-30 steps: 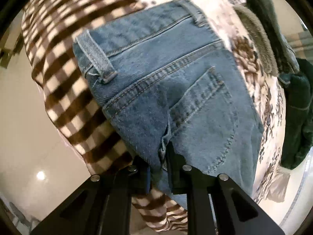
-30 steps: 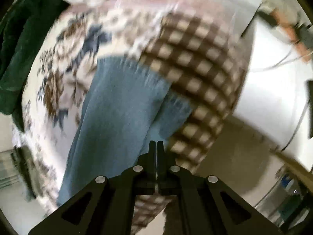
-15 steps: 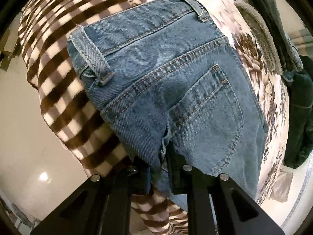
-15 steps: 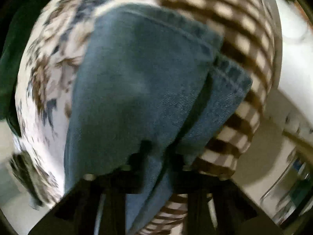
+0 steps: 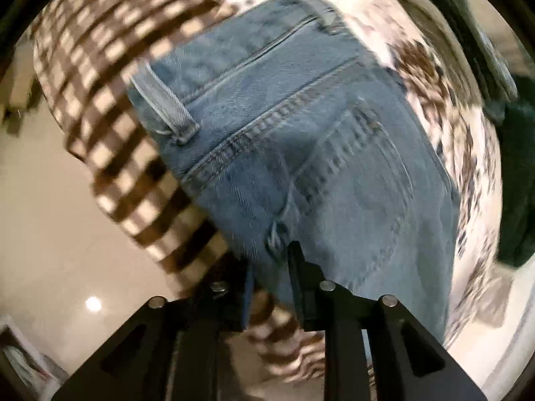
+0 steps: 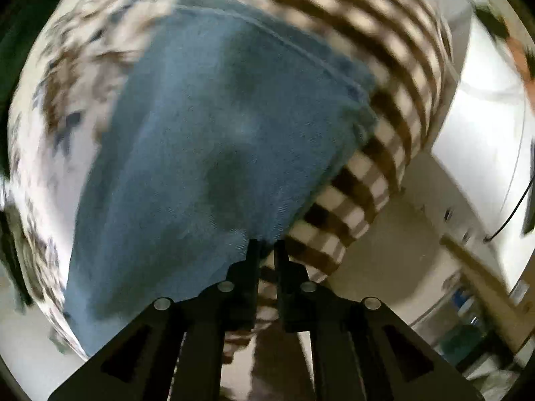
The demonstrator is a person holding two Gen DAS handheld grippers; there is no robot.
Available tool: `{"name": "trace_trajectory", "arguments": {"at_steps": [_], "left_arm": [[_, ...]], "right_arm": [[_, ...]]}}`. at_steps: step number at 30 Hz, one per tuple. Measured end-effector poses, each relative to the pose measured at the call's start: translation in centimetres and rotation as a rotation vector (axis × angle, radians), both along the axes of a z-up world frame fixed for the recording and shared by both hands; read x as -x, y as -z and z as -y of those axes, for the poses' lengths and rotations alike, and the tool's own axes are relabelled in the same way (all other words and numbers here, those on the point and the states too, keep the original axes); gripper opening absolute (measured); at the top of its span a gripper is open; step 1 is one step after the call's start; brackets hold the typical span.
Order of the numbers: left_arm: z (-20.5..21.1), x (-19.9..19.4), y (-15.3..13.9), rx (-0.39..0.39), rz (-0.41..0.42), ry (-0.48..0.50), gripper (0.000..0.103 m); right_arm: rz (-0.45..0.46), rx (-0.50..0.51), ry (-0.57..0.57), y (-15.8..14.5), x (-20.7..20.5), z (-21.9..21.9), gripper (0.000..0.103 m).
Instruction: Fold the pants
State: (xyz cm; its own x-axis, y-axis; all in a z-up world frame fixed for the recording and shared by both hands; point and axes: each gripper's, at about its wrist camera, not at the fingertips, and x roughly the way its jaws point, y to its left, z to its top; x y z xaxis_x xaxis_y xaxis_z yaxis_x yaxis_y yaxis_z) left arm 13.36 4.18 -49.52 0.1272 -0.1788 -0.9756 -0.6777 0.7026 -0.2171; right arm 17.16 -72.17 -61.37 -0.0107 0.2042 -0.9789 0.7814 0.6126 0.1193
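Observation:
Blue jeans (image 5: 301, 153) lie on a bed, waistband and back pocket facing the left wrist camera. My left gripper (image 5: 271, 260) is shut on the near edge of the jeans by the pocket. In the right wrist view the legs of the jeans (image 6: 214, 153) spread over the bed, hem at the far end. My right gripper (image 6: 265, 250) stands at the near edge of the leg fabric with a narrow gap between its fingers; denim sits at the tips, and the blur hides whether it is pinched.
The bed carries a brown-and-cream checked blanket (image 5: 110, 77) and a floral cover (image 5: 468, 153). Dark green clothes (image 5: 515, 180) lie at the bed's far side. Cream floor (image 5: 50, 234) lies below the bed edge. White furniture (image 6: 478, 140) stands right of the bed.
The left gripper has pulled back a little with the jeans still held. The right gripper has drawn back from under the leg fabric to its near edge, and its fingers show a small gap.

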Motion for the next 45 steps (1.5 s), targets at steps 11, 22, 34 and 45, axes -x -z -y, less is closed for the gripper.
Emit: {"name": "trace_trajectory", "arguments": {"at_steps": [11, 22, 34, 45], "left_arm": [[16.2, -8.9, -5.9, -0.206, 0.205, 0.493, 0.079], [27.0, -17.4, 1.1, -0.199, 0.117, 0.770, 0.079], [21.1, -15.8, -0.5, -0.199, 0.127, 0.605, 0.079], [20.7, -16.9, 0.8, -0.232, 0.108, 0.636, 0.079]], "right_arm": [[0.162, 0.168, -0.350, -4.5, -12.9, -3.4, 0.058], [0.033, 0.194, -1.234, 3.6, -18.3, -22.0, 0.053], [0.274, 0.413, -1.009, -2.7, -17.9, -19.4, 0.002], [0.140, 0.193, -0.742, 0.4, -20.2, -17.5, 0.063]]}}
